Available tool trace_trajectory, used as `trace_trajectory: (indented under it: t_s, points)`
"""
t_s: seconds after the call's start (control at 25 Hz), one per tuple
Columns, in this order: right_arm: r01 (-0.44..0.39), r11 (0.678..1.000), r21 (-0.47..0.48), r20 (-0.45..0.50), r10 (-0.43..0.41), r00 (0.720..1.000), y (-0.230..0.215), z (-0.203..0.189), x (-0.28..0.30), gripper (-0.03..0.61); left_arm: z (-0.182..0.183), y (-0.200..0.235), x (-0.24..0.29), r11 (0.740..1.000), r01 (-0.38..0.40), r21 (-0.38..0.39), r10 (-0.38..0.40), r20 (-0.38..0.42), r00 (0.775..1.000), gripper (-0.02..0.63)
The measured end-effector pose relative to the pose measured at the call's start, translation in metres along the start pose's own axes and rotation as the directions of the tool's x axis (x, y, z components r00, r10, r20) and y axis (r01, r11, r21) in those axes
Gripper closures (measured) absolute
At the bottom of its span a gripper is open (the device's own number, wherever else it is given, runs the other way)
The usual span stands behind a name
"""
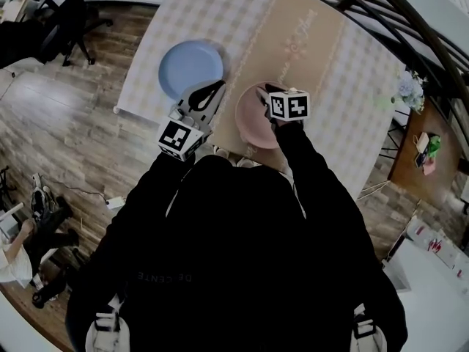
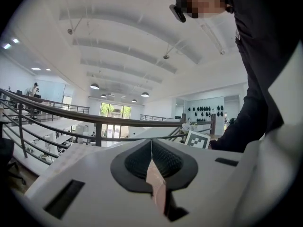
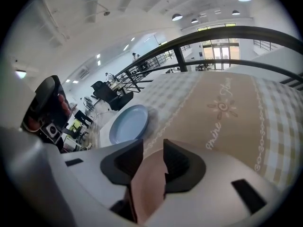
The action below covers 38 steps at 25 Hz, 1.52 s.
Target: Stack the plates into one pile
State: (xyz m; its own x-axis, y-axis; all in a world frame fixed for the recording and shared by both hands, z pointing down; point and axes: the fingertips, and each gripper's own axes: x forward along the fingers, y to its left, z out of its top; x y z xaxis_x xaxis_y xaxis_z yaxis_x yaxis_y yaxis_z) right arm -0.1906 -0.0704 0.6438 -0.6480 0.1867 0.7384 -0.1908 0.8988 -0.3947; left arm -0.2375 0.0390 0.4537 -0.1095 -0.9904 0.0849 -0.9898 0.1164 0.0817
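Carry step: right gripper (image 3: 153, 146), jaws part-open, clamps the round pink plate (image 1: 250, 122); next, centre and lower it onto the round blue plate (image 1: 190, 68), making 1 pile; left gripper (image 2: 151, 142) closed, seemingly empty.

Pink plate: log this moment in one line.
pink plate: gripped by right gripper | left gripper: jaws together | blue plate: on table, bare | pile: not yet made

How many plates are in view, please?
2: the blue plate lies on the tablecloth; the pink plate, to its right, is held in the right gripper. The person's body may hide others.
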Motion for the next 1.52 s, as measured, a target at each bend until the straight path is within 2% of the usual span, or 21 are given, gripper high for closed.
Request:
trace_trajectory:
  t_s: [0.28,0.64,1.0,1.52]
  points:
    - [-0.031,0.998,-0.047,-0.026,0.03,0.999,0.036,0.02,0.045,0.417,-0.008,0.031,-0.017,0.999,-0.039,-0.02,0.039,-0.004,0.999,0.594]
    - [-0.009,0.999,-0.049,-0.05,0.007,0.999,0.069,0.031,0.101,0.405,-0.019,0.068,-0.035,0.996,-0.091,-0.019,0.091,-0.029,0.995,0.594]
    - [0.086,0.996,-0.009,-0.098,-0.087,0.991,0.063,0.022,0.142,0.387,-0.03,0.093,-0.042,0.996,-0.073,-0.04,0.072,-0.029,0.997,0.594]
    - [0.15,0.989,0.008,-0.154,-0.147,0.977,0.058,0.015,0.178,0.388,-0.043,0.108,-0.041,0.995,-0.073,-0.07,0.07,-0.038,0.997,0.594]
